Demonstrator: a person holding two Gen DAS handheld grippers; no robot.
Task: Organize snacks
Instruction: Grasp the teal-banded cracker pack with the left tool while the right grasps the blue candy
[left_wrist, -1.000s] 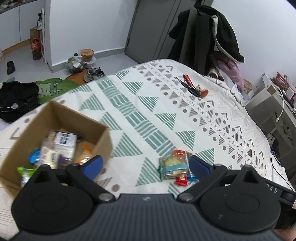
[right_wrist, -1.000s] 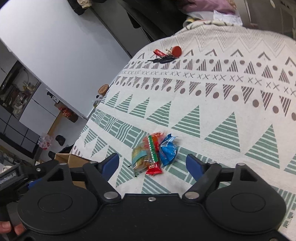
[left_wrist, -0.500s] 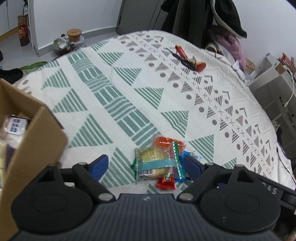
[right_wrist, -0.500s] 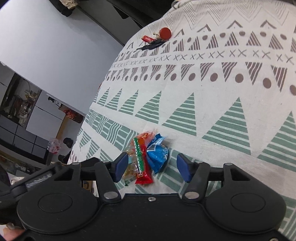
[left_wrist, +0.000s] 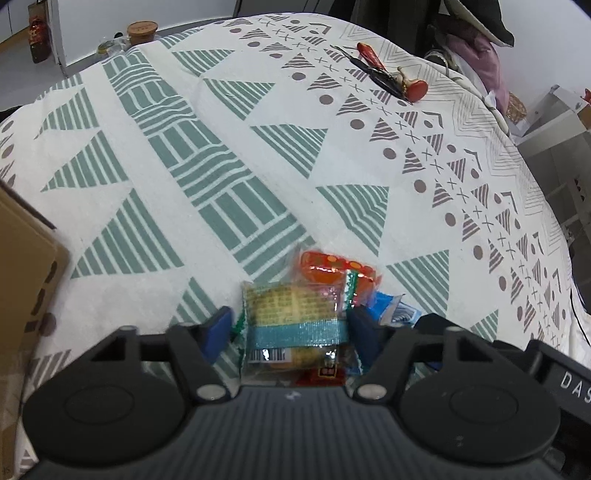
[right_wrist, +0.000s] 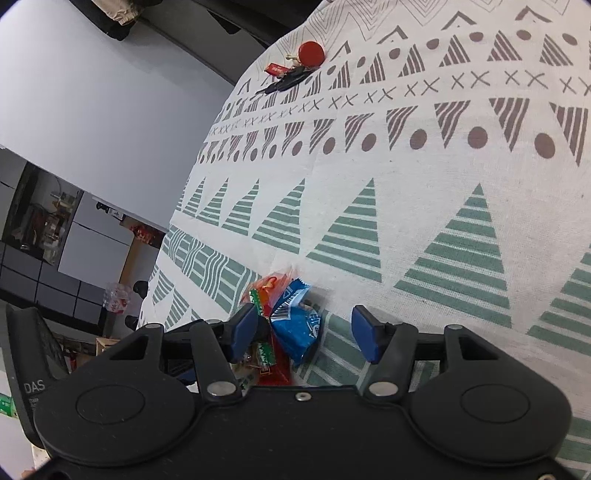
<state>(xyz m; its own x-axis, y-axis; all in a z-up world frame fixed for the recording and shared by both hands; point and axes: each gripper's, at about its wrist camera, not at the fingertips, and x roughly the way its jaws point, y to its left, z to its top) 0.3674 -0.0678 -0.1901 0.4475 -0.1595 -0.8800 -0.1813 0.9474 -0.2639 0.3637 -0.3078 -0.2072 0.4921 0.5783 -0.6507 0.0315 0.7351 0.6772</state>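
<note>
A small pile of snack packets lies on the patterned cloth. In the left wrist view a clear cracker packet with a teal band (left_wrist: 295, 317) sits between my left gripper's (left_wrist: 291, 328) open blue fingers, which straddle its sides. An orange packet (left_wrist: 328, 267) and a blue packet (left_wrist: 391, 310) lie just behind and to the right. In the right wrist view the blue packet (right_wrist: 297, 325) lies between my right gripper's (right_wrist: 304, 332) open fingers, nearer the left one, with the orange and red packets (right_wrist: 267, 286) beside it. The cardboard box (left_wrist: 22, 258) stands at the left edge.
A bunch of keys with a red tag and round red fob (left_wrist: 391, 79) lies at the far side of the cloth, also in the right wrist view (right_wrist: 295, 68). Clothes hang beyond the table. White shelving (left_wrist: 554, 147) stands to the right. The two grippers work close together.
Both grippers have moved in on the snack pile and lowered. The left swung right, away from the box, and now straddles the cracker packet. The right narrowed its opening around the blue packet.
</note>
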